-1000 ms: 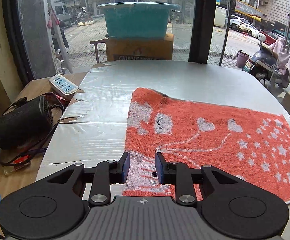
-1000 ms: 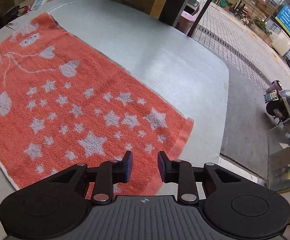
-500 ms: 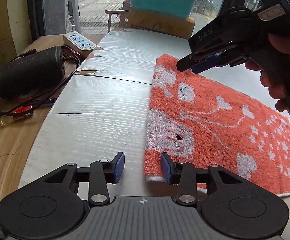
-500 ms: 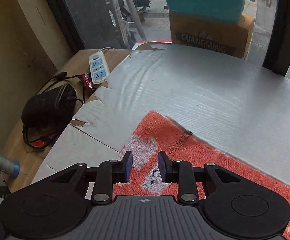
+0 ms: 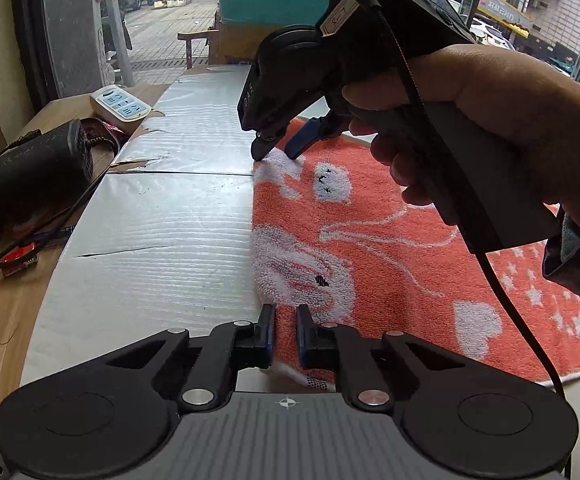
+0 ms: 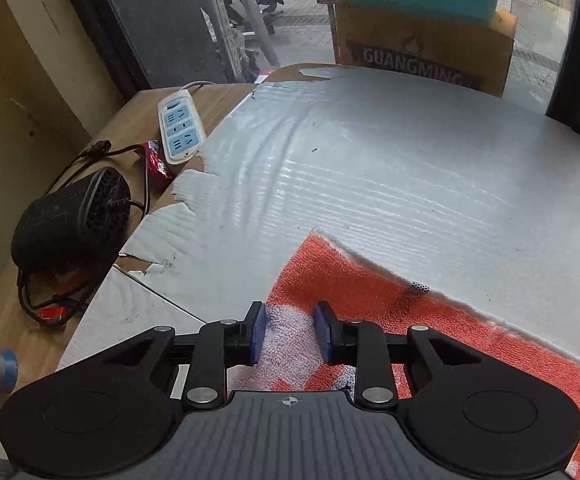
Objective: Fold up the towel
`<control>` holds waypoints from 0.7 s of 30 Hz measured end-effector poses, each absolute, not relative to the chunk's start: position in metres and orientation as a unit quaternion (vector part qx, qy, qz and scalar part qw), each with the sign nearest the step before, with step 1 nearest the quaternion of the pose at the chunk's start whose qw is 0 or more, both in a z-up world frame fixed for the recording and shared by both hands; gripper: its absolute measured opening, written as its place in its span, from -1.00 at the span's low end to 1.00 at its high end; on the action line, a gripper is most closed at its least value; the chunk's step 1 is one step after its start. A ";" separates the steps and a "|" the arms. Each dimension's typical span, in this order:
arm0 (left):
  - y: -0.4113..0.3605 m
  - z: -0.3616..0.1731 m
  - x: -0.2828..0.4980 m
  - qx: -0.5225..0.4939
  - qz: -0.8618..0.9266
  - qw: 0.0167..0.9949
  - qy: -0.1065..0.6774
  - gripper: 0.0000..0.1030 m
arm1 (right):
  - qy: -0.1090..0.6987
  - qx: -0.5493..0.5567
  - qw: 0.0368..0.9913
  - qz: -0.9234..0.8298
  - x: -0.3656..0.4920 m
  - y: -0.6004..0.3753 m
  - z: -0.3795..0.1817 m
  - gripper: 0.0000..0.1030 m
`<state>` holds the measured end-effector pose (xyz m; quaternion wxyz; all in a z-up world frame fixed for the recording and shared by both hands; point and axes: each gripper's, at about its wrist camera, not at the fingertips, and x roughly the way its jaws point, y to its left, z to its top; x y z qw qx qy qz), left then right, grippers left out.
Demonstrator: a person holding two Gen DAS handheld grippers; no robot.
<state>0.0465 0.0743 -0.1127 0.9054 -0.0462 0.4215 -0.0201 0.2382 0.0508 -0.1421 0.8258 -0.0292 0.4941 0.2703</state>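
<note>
Orange towel [image 5: 370,240] lay flat on the silver bench [image 5: 162,240], left claw [image 5: 285,338] just closed on its near corner, right claw [image 6: 289,334] narrowing around the far corner, box [image 6: 422,50] read "GUANGMING"

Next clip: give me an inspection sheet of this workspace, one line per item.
Surface: silver-covered table, covering torn at its left edge.
Job's things: orange towel flat, unfolded.
Clutter: black charger, red wrapper.
Grippers: left hand-held gripper at the near corner, right hand-held gripper at the far corner; jaws just closing with towel between.
Cables: power strip, black leads.
Surroundings: window, street, cardboard box.
</note>
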 end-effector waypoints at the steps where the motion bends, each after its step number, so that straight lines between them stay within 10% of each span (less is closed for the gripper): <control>1: 0.072 -0.110 0.046 -0.047 -0.024 0.907 0.417 -0.86 | 0.493 -0.017 0.825 0.275 0.238 0.044 -0.140 -0.79; 14: -0.037 -0.087 0.020 0.024 -0.227 0.908 0.353 -0.85 | 0.445 -0.028 0.856 0.260 0.198 -0.080 -0.099 -0.87; 21: -0.053 -0.100 0.008 0.057 -0.233 0.901 0.362 -0.62 | 0.426 -0.102 0.881 0.179 0.184 -0.105 -0.097 -0.54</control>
